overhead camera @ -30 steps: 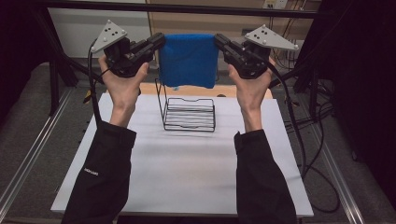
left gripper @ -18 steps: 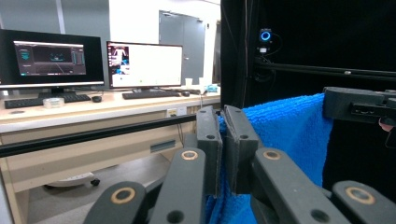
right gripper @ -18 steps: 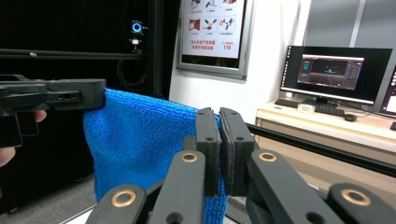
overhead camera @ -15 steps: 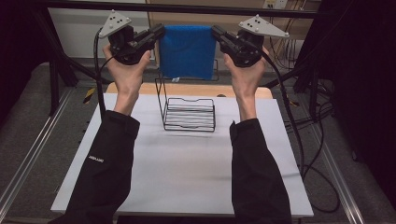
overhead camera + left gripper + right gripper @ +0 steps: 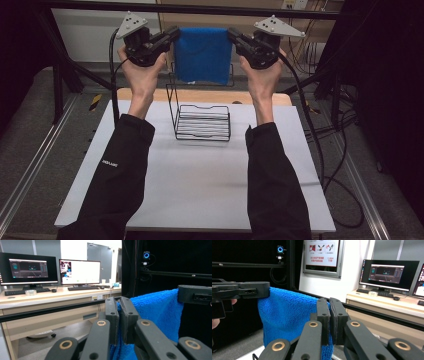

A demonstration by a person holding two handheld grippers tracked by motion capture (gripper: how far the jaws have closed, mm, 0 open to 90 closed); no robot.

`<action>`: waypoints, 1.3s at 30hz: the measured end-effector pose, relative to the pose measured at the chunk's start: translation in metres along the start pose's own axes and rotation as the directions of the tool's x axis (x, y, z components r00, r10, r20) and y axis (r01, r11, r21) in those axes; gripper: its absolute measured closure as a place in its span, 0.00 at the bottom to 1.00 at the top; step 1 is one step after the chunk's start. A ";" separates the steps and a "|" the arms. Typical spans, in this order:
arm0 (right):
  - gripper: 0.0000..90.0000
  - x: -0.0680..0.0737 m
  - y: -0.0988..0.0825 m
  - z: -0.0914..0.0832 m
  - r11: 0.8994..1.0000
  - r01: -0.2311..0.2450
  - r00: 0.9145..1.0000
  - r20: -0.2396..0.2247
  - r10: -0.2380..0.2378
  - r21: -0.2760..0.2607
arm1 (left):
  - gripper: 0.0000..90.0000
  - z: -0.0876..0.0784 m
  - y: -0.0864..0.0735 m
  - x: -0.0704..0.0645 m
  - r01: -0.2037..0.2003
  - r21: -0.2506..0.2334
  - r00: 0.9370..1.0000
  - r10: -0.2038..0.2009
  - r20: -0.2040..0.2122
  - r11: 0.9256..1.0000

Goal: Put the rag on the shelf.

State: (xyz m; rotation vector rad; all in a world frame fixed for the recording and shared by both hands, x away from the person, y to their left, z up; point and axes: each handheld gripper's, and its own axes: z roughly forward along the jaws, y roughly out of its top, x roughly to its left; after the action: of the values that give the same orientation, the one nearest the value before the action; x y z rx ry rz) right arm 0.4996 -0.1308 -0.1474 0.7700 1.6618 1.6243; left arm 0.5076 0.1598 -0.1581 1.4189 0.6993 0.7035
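A blue towel [image 5: 202, 54] hangs stretched between both grippers, high above the far end of the table. My left gripper [image 5: 175, 34] is shut on the towel's upper left corner, and my right gripper [image 5: 231, 34] is shut on its upper right corner. In the left gripper view the jaws [image 5: 119, 305] pinch the blue towel [image 5: 157, 312], with the other gripper at the far corner. The right gripper view shows the same hold [image 5: 329, 305] on the blue towel [image 5: 287, 315]. Below the towel a black wire rack [image 5: 202, 120] stands on the white table [image 5: 200, 190].
A wooden board [image 5: 150, 95] lies along the table's far edge behind the rack. Black frame bars [image 5: 200, 7] cross overhead. Cables [image 5: 320, 145] trail down the right side. Desks with monitors [image 5: 80, 271] stand beyond the table.
Both hands have lifted the towel higher and farther from the person. The towel's lower edge now hangs above the rack's tall back frame.
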 end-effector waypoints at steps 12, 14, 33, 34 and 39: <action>0.97 0.002 -0.021 0.003 0.999 0.007 0.999 -0.036 -0.005 0.036 | 0.95 -0.009 -0.019 0.005 -0.007 0.030 1.000 0.007 0.018 1.000; 0.97 0.003 -0.025 0.002 0.999 0.010 0.999 -0.038 -0.008 0.049 | 0.95 -0.010 -0.023 0.005 -0.012 0.033 1.000 0.011 0.020 0.999; 0.97 0.005 -0.047 -0.008 0.994 0.003 0.999 -0.053 0.003 0.113 | 0.95 -0.017 -0.047 0.000 -0.028 0.083 0.998 0.023 0.061 0.996; 0.97 0.005 -0.047 -0.009 0.993 0.005 0.999 -0.054 0.002 0.118 | 0.95 -0.017 -0.047 -0.001 -0.027 0.084 0.998 0.021 0.063 0.996; 0.97 0.007 -0.049 -0.014 0.991 0.015 0.998 -0.066 -0.006 0.135 | 0.95 -0.020 -0.052 -0.002 -0.019 0.093 0.997 0.012 0.079 0.996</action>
State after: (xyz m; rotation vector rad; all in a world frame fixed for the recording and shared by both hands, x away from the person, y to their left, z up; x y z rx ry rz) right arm 0.4869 -0.1359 -0.1966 0.7802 1.8351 1.5565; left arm 0.4911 0.1691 -0.2110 1.5308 0.6674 0.6299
